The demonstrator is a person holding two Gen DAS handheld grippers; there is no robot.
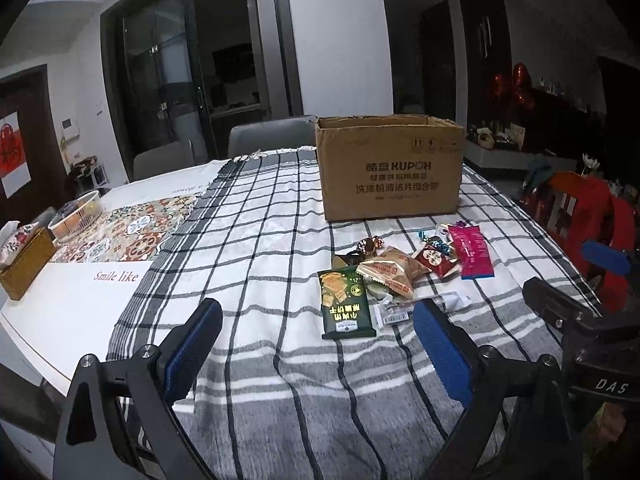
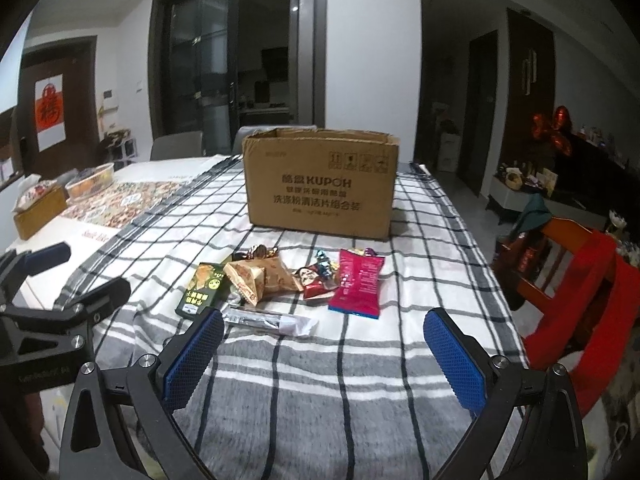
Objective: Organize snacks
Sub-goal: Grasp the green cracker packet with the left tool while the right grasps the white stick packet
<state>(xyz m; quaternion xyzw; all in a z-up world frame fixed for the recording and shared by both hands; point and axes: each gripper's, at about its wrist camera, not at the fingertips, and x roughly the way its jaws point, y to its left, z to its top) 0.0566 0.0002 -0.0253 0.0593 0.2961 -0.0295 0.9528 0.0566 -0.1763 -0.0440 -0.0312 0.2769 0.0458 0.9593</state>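
Several snacks lie in a loose pile on the checked tablecloth in front of an open cardboard box [image 1: 390, 170] [image 2: 322, 182]. They include a dark green packet [image 1: 346, 300] [image 2: 204, 290], a tan packet [image 1: 390, 272] [image 2: 260, 276], a small red packet [image 1: 436, 260] [image 2: 314, 280], a pink packet [image 1: 472, 252] [image 2: 358, 282], a clear wrapped stick [image 2: 272, 320] and foil candies [image 1: 370, 244]. My left gripper [image 1: 318, 344] is open and empty, short of the green packet. My right gripper [image 2: 324, 348] is open and empty, short of the pile.
A woven basket [image 1: 76, 214] and a tissue box [image 1: 24, 260] stand on the table's left side on a patterned mat. Grey chairs [image 1: 272, 134] stand behind the table. A wooden chair with red cloth [image 2: 580, 276] stands at the right edge.
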